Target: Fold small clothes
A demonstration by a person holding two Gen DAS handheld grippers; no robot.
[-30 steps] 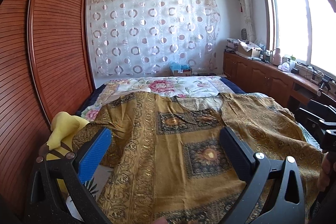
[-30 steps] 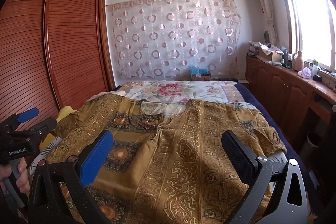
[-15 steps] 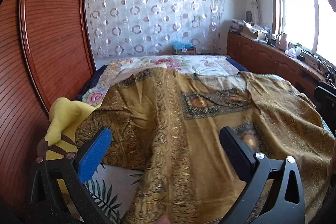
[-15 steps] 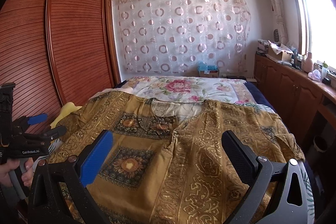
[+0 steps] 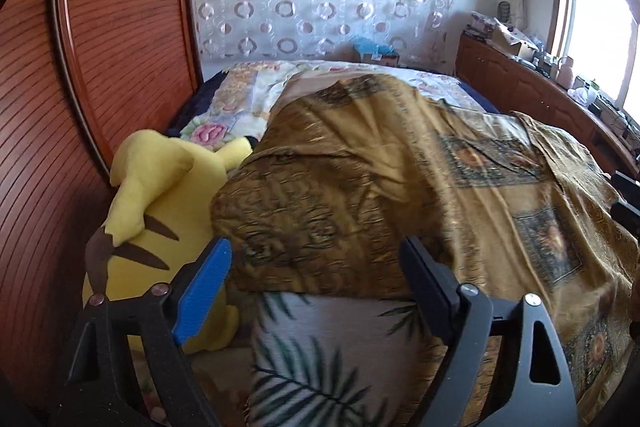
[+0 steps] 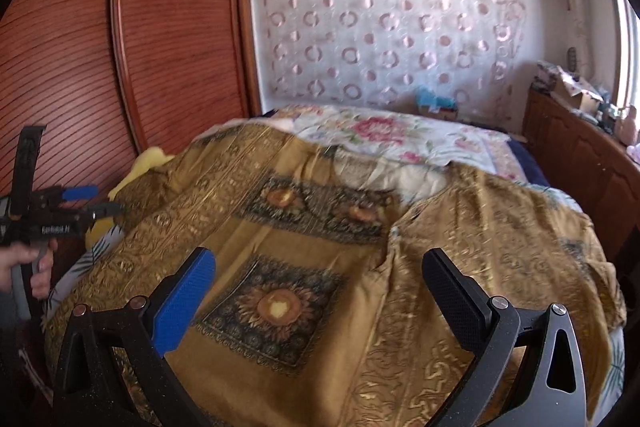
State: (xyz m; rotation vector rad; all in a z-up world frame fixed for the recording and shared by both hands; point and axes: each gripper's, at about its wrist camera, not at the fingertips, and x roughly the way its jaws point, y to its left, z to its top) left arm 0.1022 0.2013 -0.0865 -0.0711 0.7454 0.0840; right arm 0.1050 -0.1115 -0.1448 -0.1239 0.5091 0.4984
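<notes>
Left wrist view
Change: aimed lower and further left than half a second ago; the sleeve end of the golden garment (image 5: 360, 187) now fills the centre, and the yellow plush toy (image 5: 160, 211) looms larger at the left.
Meaning for the task: probably closing in on the left sleeve edge for a first fold toward the middle; no fold made yet, garment spread flat over the bed (image 5: 320, 83).
Left gripper (image 5: 316, 279): wide apart, nothing between the jaws; blue pad (image 5: 204, 291) just in front of the plush toy, black finger (image 5: 424, 279) over the sleeve hem.
Pose: tilted downward, angled toward the garment's near-left edge, above the leaf-print cover (image 5: 320, 347) showing under the hem.
Garment position: lying across the bed, left sleeve touching or nearly touching the plush toy; blur prevents telling which.

Right wrist view
Change: drawn nearer and lower than half a second ago; square medallion of the garment (image 6: 280, 307) now sits between the fingers.
Right gripper (image 6: 316, 291): spread wide, empty, hovering over the garment's front, not visibly touching cloth.
Pose: pointing along the bed toward the floral quilt (image 6: 400, 135) and patterned curtain (image 6: 380, 19), slightly downward.
Left hand (image 6: 28, 267): at the far left edge, gripping the left tool's handle beside the wooden wardrobe (image 6: 120, 47), tool tips pointing at the sleeve.
Neckline: lying toward the far side, near the quilt.
</notes>
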